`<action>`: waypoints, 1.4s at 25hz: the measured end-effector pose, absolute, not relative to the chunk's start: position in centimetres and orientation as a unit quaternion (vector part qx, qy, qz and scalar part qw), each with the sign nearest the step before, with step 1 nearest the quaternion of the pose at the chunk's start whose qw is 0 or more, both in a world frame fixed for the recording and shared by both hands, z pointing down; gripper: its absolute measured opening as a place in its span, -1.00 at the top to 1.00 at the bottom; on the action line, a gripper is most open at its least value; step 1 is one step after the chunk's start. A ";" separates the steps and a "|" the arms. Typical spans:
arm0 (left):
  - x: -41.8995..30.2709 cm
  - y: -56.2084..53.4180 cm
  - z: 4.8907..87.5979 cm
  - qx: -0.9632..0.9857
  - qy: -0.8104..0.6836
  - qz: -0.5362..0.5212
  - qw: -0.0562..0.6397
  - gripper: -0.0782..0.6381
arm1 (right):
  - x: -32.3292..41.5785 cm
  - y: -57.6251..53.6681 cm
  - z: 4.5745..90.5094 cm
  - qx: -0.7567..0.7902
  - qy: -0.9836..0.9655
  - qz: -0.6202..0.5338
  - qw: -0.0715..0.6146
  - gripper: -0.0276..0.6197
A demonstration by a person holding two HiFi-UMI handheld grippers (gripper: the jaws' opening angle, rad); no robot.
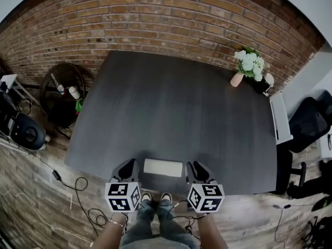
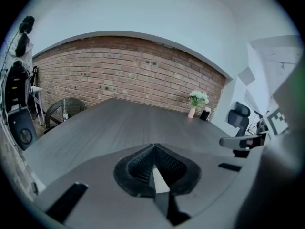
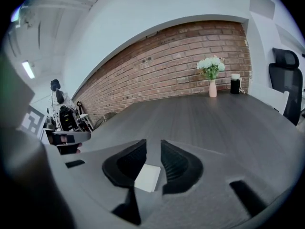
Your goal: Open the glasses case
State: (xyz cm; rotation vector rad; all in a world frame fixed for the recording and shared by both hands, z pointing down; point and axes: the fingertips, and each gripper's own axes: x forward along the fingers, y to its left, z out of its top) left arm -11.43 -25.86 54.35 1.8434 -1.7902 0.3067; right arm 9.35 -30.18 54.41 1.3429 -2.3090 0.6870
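- White, smooth, flat rectangular glasses case (image 1: 163,167) with rounded corners lies closed on the near edge of the table (image 1: 171,108), long side along that edge. No brand or print can be read on it.
- The table top is dark grey with a fine streaked grain and a matt finish.
- The only markings are black-and-white square patterns on the left marker cube (image 1: 123,196) and the right marker cube (image 1: 206,197). They carry no letters.
- The left gripper (image 1: 128,166) sits just beside the case's left end and the right gripper (image 1: 196,165) just beside its right end, so the case is between the two. The head view does not show whether either touches it.
- In the left gripper view, the black ribbed pads meet at their tips, so the jaws are together. A thin white wedge shows in the slit behind the tips; I cannot tell whether it is the case.
- In the right gripper view, the ribbed pads stand apart with grey table visible between them, and nothing is pinched. A white patch sits low in the gap, near the base.
- Beyond the table is a red-brown brick wall (image 1: 155,14) with rough courses.
- At the far right corner stand a pale pink vase (image 1: 237,79) holding white flowers (image 1: 250,62) and a black cup (image 1: 261,85), well apart from the case.
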 end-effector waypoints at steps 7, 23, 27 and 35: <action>-10.0 -24.7 59.7 0.680 -0.649 0.143 0.310 0.79 | 9.4 -28.9 59.4 0.463 -0.814 0.269 0.226 0.61; -7.4 -23.3 65.5 0.673 -0.629 0.179 0.346 0.79 | 9.5 -27.4 63.0 0.431 -0.824 0.250 0.269 0.60; -7.1 -23.0 66.3 0.669 -0.627 0.188 0.353 0.79 | 9.0 -27.3 63.1 0.418 -0.833 0.234 0.278 0.60; -7.0 -23.0 66.7 0.668 -0.628 0.183 0.355 0.79 | 8.0 -26.4 63.4 0.369 -0.858 0.178 0.309 0.59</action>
